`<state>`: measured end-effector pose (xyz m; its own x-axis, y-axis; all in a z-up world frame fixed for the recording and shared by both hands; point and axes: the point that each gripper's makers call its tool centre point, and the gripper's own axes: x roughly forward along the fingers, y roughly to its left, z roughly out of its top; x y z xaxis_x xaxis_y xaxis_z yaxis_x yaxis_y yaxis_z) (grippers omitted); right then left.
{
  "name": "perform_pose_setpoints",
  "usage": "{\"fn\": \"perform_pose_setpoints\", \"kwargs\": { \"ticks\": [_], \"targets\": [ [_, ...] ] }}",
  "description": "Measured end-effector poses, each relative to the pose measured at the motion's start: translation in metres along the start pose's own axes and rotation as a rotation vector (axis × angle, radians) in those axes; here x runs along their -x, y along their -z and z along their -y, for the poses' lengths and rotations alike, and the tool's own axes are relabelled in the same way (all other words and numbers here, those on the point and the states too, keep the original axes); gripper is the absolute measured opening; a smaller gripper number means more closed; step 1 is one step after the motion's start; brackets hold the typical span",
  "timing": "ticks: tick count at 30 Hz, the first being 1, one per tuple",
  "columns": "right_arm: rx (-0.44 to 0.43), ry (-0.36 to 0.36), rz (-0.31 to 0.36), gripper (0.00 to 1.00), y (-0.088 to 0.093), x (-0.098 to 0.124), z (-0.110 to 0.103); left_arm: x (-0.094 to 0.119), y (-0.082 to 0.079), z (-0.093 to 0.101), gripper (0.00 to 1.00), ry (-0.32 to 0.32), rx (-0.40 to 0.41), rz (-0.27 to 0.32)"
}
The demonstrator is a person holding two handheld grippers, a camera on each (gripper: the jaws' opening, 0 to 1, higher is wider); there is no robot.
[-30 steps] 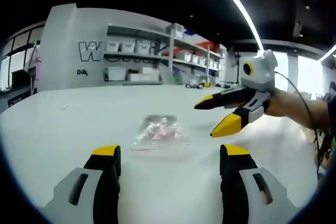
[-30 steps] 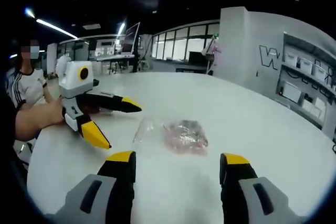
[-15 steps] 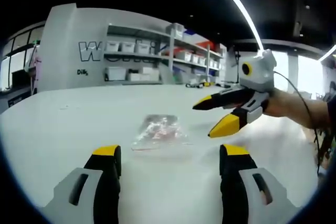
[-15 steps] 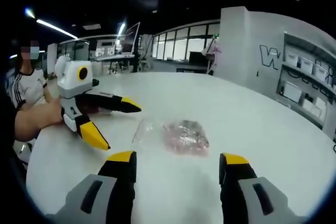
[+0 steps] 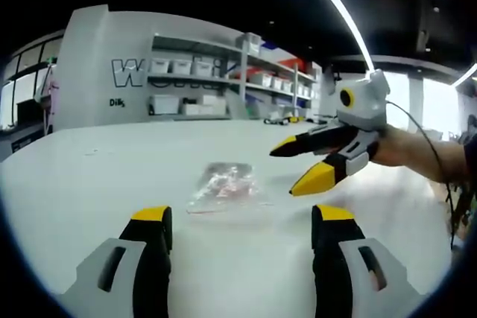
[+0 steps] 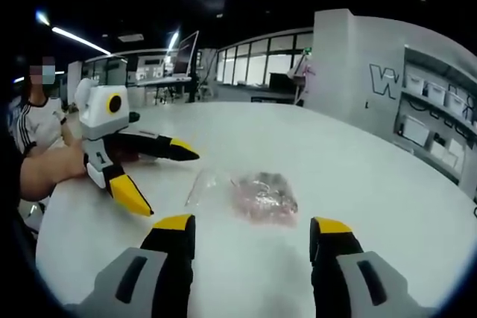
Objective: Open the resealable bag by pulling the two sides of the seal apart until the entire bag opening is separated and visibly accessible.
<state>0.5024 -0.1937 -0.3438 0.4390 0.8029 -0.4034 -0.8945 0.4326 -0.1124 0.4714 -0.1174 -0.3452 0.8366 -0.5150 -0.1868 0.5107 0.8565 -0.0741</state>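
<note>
Both grippers gape wide, holding nothing: left gripper (image 5: 240, 225), right gripper (image 6: 253, 234). At twelve o'clock ahead lies the resealable bag (image 6: 250, 193) on the white table (image 5: 89, 161). Each should pinch one seal lip separately.

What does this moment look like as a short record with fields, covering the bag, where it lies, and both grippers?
bag: clear resealable bag with pinkish contents, lying flat, untouched
surface: white table
left gripper: jaws open, short of the bag, holding nothing
right gripper: jaws open, short of the bag, holding nothing
seal: too small to tell whether shut or parted
background: shelves with white bins
task progress: neither side of the seal gripped yet
</note>
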Motion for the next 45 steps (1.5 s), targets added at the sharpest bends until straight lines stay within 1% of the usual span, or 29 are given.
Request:
{"fn": "perform_pose_setpoints", "kwargs": {
  "ticks": [21,29,39,45],
  "targets": [
    [0.007,0.002,0.006,0.59,-0.007,-0.012,0.008,-0.001,0.0,-0.001,0.76,0.002,-0.001,-0.002],
    [0.009,-0.007,0.009,0.58,-0.012,-0.019,0.007,-0.001,0.0,-0.001,0.76,0.002,-0.002,-0.002],
    [0.034,-0.012,-0.009,0.57,-0.009,-0.026,0.008,-0.001,0.0,-0.002,0.76,0.003,-0.003,-0.004],
    [0.054,-0.01,-0.001,0.55,-0.013,-0.028,0.011,-0.001,0.0,-0.001,0.76,0.003,-0.003,-0.005]
  ]
}}
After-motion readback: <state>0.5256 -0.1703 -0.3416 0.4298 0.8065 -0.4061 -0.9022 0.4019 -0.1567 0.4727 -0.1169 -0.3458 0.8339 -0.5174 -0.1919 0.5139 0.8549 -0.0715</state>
